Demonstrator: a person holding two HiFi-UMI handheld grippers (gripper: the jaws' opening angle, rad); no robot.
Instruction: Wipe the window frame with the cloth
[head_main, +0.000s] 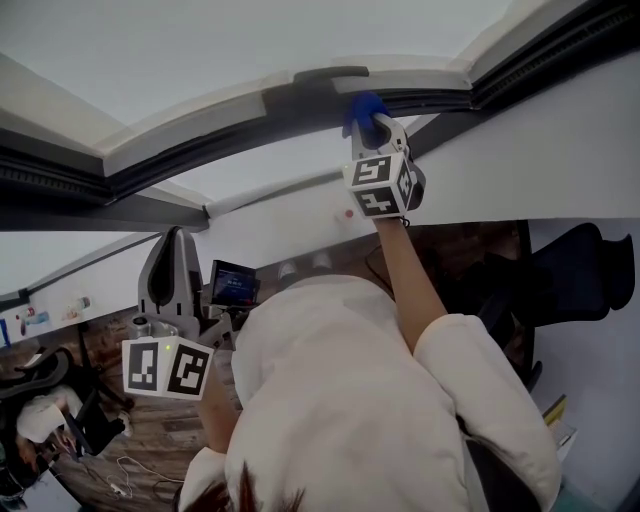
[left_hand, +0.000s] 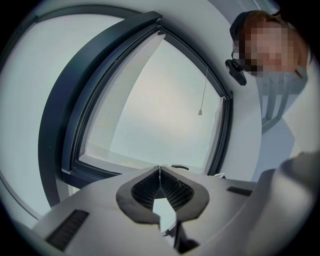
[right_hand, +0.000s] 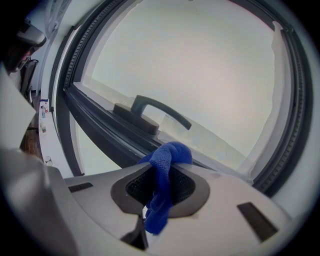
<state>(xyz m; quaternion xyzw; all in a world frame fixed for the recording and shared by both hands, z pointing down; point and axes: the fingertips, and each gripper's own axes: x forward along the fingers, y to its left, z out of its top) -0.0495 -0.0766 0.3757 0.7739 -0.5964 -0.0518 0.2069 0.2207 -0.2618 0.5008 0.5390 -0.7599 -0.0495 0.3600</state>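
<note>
Head view: my right hand-held gripper (head_main: 378, 128) is raised to the dark frame (head_main: 230, 125) of the window, just below and right of the handle (head_main: 330, 73). The blue cloth (head_main: 365, 108) sticks out of its tip and touches the frame there. My left hand-held gripper (head_main: 176, 245) is held low, well down and left of the handle, pointing up, apart from the frame.

Left gripper view: the jaws of my left hand-held gripper (left_hand: 159, 171) are closed, the tips meeting with nothing between them. Beyond them I see the pale pane (left_hand: 150, 110) inside the curved dark frame, and a thin cord (left_hand: 204, 90) hanging in front of the glass. The handle shows only as a small dark sliver just past the jaw tips.

Right gripper view: my right hand-held gripper (right_hand: 161, 172) is clamped on the cloth (right_hand: 167, 162). The bunched top of the cloth rises above the jaw tips and presses on the frame rail (right_hand: 100, 125) just below and right of the handle (right_hand: 150, 112). The rest of the cloth hangs down between the jaws towards me. The pane (right_hand: 200, 65) lies above the handle.
</note>
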